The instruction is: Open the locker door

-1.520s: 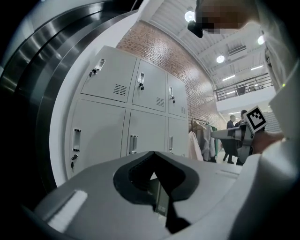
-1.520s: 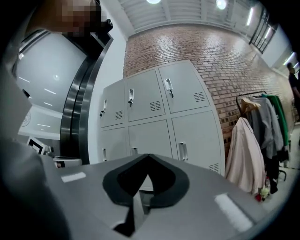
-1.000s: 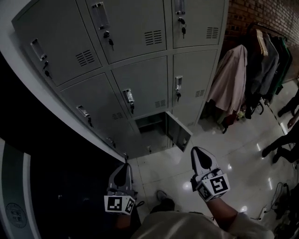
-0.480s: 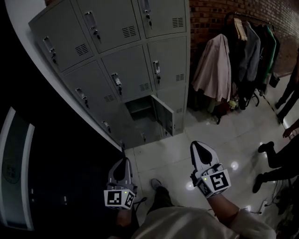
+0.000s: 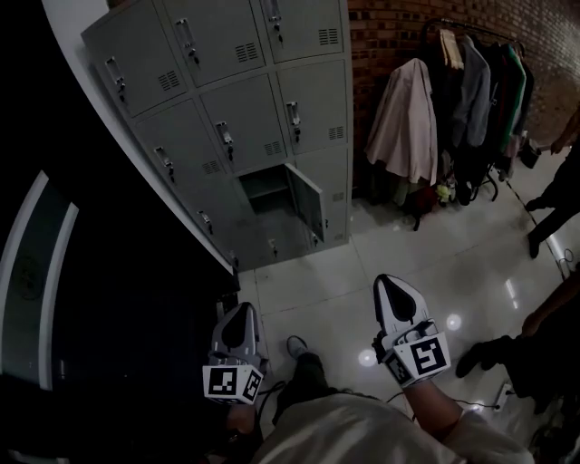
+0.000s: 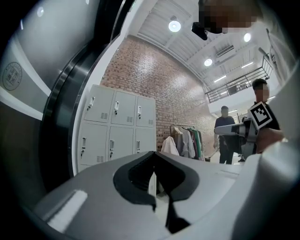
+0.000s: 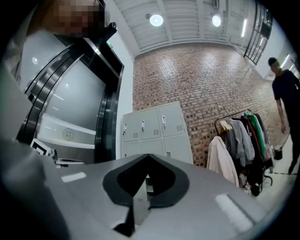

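1. Your left hand-held gripper (image 5: pixel 243 313) hangs low at the left of the head view, above the pale tiled floor (image 5: pixel 362 263). Its own view shows the jaws drawn together with nothing between them.
2. Your right hand-held gripper (image 5: pixel 384 283) hangs at about the same height on the right. Its jaws are fully closed and hold nothing.
3. Both hand-held grippers point toward the grey locker bank (image 5: pixel 227 109), but they are well apart from it and touch no part of it.
4. The locker door (image 5: pixel 306 201) of the task stands open. It belongs to the middle column, one row below the doors with vents and latch handles, and it swings out toward the floor from the right edge of its compartment.
5. The open compartment (image 5: pixel 263 186) shows a shelf across its upper part. The space below the shelf is dark, so you probably cannot judge from here whether anything lies inside.
6. Every other door of the bank that you can see is closed.
7. To the right of the lockers, against the brick wall (image 5: pixel 390 27), a coat rack (image 5: pixel 471 41) carries several garments, the nearest being a pale coat (image 5: pixel 405 118) just beside the bank.
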{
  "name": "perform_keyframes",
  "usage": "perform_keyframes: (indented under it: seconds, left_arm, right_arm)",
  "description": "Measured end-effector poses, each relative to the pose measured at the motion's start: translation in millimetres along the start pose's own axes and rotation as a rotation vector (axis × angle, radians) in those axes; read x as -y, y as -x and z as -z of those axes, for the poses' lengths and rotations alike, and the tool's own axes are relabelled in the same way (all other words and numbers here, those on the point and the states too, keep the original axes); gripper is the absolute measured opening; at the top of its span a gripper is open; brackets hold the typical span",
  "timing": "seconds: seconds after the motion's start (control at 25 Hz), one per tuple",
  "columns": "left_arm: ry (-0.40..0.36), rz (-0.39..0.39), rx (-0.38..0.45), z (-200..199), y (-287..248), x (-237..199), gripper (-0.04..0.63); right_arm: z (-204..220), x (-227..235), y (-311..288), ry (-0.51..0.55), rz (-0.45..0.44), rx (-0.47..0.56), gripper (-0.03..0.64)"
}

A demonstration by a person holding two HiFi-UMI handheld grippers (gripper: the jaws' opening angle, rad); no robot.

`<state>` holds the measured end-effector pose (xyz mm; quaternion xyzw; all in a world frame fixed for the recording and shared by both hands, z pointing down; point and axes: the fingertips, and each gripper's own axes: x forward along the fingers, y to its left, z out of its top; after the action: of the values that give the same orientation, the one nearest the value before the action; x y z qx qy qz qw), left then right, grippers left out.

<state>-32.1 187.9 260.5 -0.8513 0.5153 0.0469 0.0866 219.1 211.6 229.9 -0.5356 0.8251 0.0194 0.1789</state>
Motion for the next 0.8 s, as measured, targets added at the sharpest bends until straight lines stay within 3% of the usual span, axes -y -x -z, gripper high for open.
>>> perform_keyframes:
  seconds: [0.24, 0.6, 0.8]
  left_arm:
    - [-0.024, 0.041, 0.046, -46, 22, 30, 0.029]
    - [-0.063, 0.088, 0.090, -100, 63, 26, 0.029]
    - [-0.058, 0.060, 0.046, -82, 79, 8, 0.029]
  right_arm:
    - [-14, -17, 36, -0.013, 0.011, -0.100, 0.000]
    - [-43, -68, 51, 0.043, 0.019, -0.092, 0.000]
    - [-28, -86, 49, 0.034, 0.017, -0.129, 0.000]
